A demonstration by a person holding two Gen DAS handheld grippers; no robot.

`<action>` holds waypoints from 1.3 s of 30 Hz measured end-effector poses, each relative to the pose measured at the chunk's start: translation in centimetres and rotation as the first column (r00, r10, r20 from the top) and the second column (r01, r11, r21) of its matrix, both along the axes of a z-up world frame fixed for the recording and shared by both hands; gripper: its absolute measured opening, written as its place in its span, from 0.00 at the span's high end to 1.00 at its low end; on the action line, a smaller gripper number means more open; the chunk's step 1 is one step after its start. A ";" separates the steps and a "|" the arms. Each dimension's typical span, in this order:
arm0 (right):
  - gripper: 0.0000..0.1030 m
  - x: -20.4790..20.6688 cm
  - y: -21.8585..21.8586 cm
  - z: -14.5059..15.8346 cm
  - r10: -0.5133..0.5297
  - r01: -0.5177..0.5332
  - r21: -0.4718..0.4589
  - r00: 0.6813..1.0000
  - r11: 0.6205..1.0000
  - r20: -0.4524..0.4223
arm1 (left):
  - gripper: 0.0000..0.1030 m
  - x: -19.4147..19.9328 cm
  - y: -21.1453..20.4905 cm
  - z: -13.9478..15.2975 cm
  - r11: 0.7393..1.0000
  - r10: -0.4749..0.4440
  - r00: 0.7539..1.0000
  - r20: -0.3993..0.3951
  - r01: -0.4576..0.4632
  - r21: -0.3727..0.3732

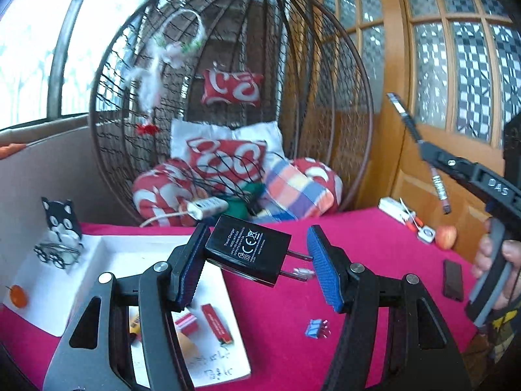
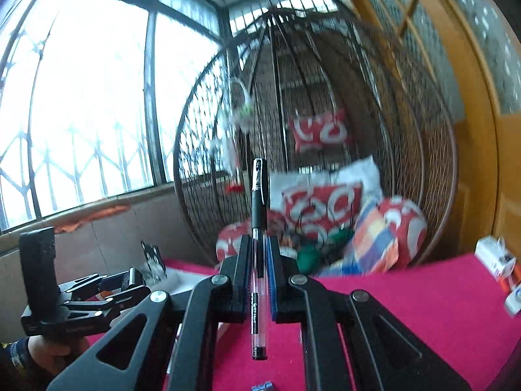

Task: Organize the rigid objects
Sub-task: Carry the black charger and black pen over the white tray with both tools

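Two handheld grippers raised over a magenta cloth, one with a charger, one with a pen.

Left wrist view: the left gripper (image 1: 255, 268) has its blue-padded jaws wide apart around a black rectangular plastic travel charger (image 1: 249, 250), which touches the left pad while its prongs point at the right pad; whether it is truly gripped cannot be told. Below, at lower left, sits a white shallow tray (image 1: 97, 260) on the magenta tablecloth (image 1: 374, 277). Right wrist view: the right gripper (image 2: 259, 280) is clamped on a clear-barrelled black-capped gel pen (image 2: 259, 228), upright at frame centre above the cloth.
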State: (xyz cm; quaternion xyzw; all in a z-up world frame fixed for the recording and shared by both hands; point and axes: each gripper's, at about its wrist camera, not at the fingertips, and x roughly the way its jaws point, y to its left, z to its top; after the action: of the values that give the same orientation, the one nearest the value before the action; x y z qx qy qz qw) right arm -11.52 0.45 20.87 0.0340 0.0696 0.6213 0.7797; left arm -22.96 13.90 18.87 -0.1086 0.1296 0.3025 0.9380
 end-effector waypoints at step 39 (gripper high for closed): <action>0.94 -5.0 4.6 0.2 0.119 -0.116 -0.077 0.993 0.990 0.026 | 0.40 -9.5 3.4 -0.5 0.982 0.178 0.981 0.082 -0.172 -0.072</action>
State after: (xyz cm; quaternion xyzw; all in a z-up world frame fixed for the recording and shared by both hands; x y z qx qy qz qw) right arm -16.51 5.01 21.08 -0.0091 0.0830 0.6636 0.7434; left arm -32.41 17.28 18.33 -0.1630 0.0878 0.3745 0.9086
